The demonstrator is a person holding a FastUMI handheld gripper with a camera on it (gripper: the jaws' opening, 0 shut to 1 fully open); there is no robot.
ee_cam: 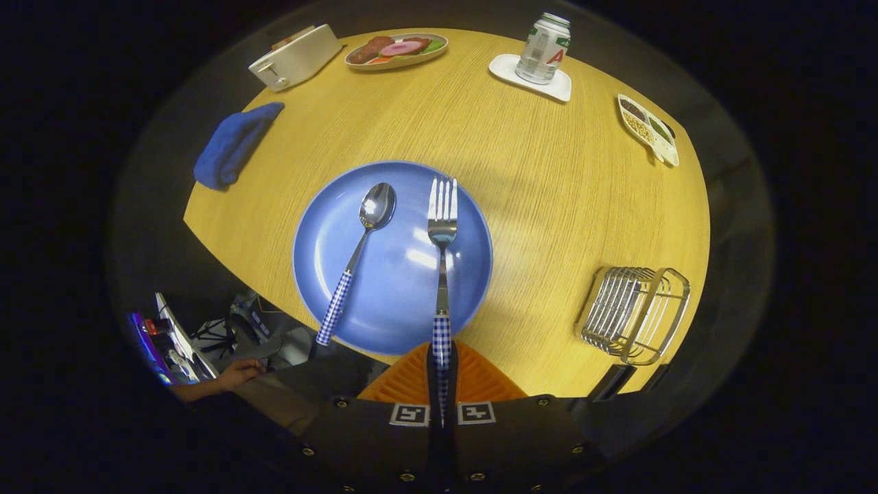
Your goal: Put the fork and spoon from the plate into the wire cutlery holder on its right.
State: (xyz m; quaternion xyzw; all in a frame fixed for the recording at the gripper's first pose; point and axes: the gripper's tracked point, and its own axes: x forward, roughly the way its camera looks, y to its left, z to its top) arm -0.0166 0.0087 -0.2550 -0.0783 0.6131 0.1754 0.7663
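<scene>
Steel tines and a blue-and-white checked handle mark the fork you are holding: its handle end runs back between the fingers of your gripper, which are pressed together on it from both sides, while its head lies flat on the blue plate, tines pointing away from you. Just left of it on the same plate lies the spoon, bowl up, with a matching checked handle that slants out past the plate's near rim. The two pieces sit near each other but apart. To the right of the plate, well clear of it on the wooden table, stands the wire cutlery holder, a chrome basket of thin bars. Beyond the plate you see a folded blue cloth, a white toaster, a dish of food, a drink can on a white coaster, and a small divided tray.
</scene>
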